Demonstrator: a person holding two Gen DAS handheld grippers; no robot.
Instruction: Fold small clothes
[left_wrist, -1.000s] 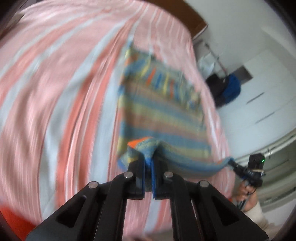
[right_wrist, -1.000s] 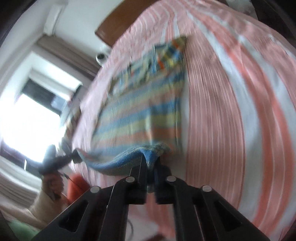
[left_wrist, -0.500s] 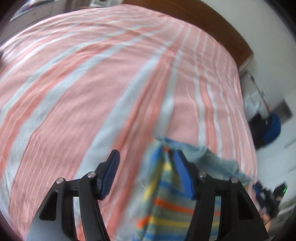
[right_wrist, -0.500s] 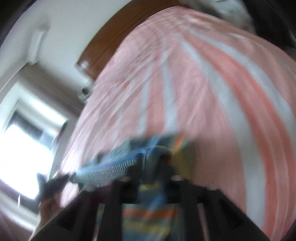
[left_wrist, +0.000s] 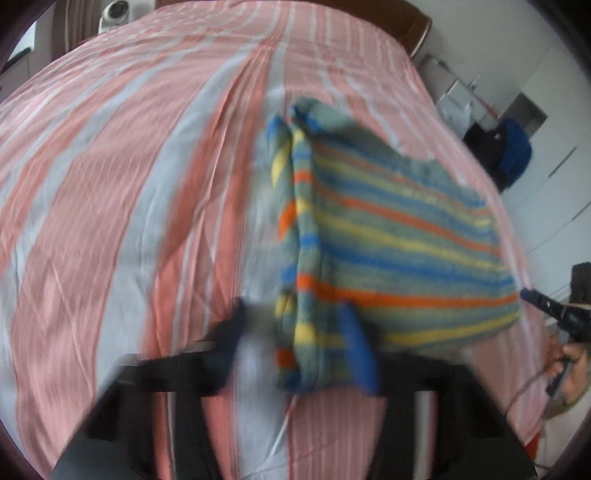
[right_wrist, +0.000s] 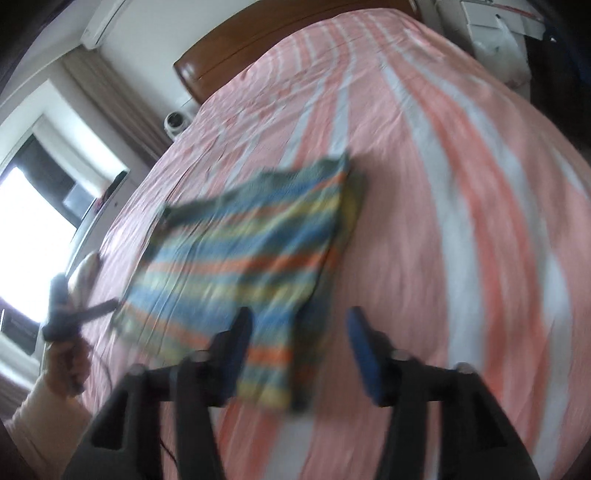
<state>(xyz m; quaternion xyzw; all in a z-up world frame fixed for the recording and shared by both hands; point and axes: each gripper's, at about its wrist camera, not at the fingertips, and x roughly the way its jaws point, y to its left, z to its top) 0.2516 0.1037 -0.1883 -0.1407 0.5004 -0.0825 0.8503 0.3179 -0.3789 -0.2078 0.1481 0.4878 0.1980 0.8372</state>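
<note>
A small knitted garment with blue, yellow, orange and grey-green stripes lies folded on the pink-and-white striped bed. My left gripper is open, its fingers straddling the garment's near left corner. In the right wrist view the garment lies flat and my right gripper is open over its near right corner. The right gripper also shows in the left wrist view beside the garment's right edge, and the left gripper shows in the right wrist view. Both views are motion-blurred.
A wooden headboard stands at the far end of the bed. A round white device sits beside the bed near a bright window. White wardrobes and a dark blue bag stand beyond the bed's right side.
Both grippers carried the garment's near edge forward over the rest, folding it, then opened and let go. They have drawn back toward the near edge of the folded garment.
</note>
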